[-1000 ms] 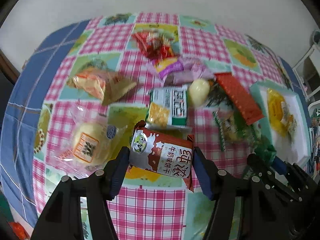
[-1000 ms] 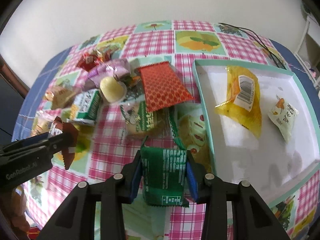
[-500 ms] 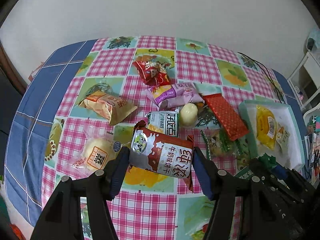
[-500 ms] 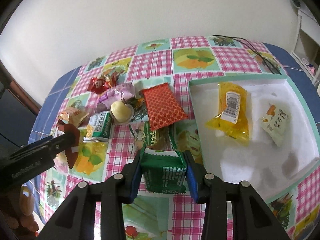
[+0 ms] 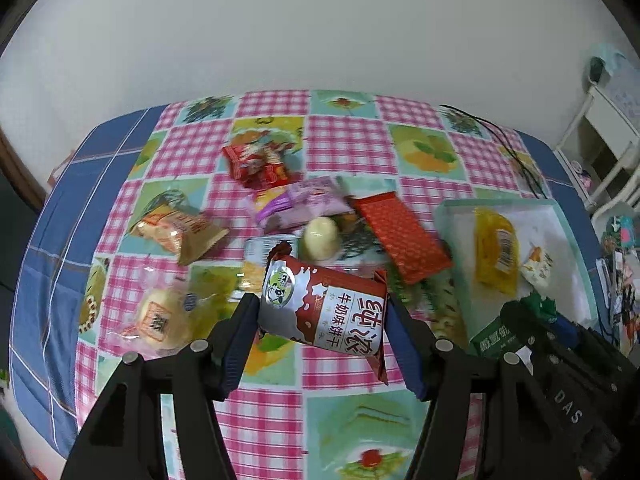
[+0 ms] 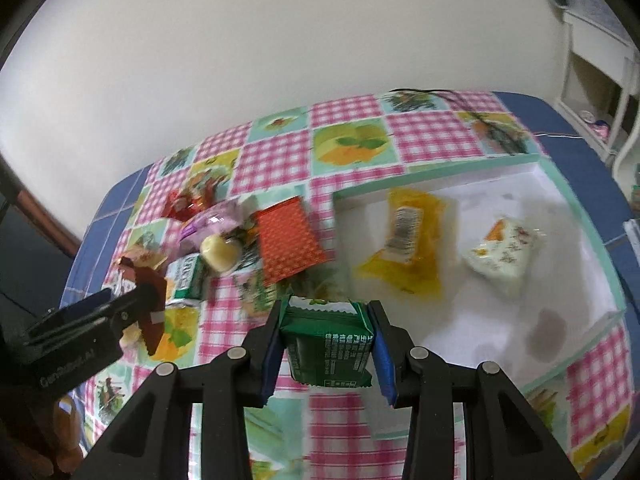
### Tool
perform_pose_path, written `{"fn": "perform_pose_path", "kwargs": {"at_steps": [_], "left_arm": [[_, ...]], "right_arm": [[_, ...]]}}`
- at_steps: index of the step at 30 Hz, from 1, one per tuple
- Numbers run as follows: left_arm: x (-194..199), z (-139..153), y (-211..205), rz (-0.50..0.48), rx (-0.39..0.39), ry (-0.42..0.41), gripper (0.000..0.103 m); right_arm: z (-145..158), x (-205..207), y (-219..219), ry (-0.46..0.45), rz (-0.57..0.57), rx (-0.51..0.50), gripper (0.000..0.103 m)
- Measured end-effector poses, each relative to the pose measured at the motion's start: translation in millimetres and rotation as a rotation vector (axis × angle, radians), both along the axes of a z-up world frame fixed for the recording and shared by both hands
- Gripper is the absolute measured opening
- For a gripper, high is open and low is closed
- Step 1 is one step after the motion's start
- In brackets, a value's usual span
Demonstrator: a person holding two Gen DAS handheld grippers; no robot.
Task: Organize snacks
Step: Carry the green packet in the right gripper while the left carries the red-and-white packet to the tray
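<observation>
Checked tablecloth [image 5: 348,136]: both packets now lifted clear; left gripper [image 5: 322,334] clamps brown biscuit packet [image 5: 324,312], right gripper [image 6: 326,350] clamps green packet [image 6: 330,352]; tray [image 6: 576,208] placement next.

Middle of checked tablecloth [image 5: 344,144] is crowded: red packet [image 5: 256,166], purple packet [image 5: 300,204], pale round snack [image 5: 320,234], orange-red flat packet [image 5: 402,238] bunched together, touching or overlapping. Far cloth by the wall lies bare. Near edge strip below both grippers also bare. White tray [image 6: 576,196] holds yellow packet [image 6: 408,240] and white triangular packet [image 6: 500,256]; its near half is free. Black cable [image 6: 436,91] crosses far right corner. Left side: orange bag [image 5: 180,232], bun packet [image 5: 160,320], gaps between.
</observation>
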State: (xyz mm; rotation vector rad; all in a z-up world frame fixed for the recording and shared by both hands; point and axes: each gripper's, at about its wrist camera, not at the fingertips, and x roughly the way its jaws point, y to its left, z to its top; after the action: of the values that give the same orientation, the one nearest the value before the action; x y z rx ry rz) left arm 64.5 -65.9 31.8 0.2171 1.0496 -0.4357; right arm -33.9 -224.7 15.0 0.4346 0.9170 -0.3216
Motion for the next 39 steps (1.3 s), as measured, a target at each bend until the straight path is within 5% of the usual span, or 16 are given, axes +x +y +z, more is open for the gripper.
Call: {"fn": "perform_pose_path", "kwargs": {"at_steps": [21, 39], "left_arm": [[-83, -11, -124, -0.345, 0.047, -0.061, 0.065], [-86, -35, -160, -0.404, 0.054, -0.065, 0.065]], "right_arm": [[-17, -74, -112, 0.07, -0.312, 0.01, 0.042], [-35, -66, -128, 0.125, -0.355, 0.021, 0.044]]}}
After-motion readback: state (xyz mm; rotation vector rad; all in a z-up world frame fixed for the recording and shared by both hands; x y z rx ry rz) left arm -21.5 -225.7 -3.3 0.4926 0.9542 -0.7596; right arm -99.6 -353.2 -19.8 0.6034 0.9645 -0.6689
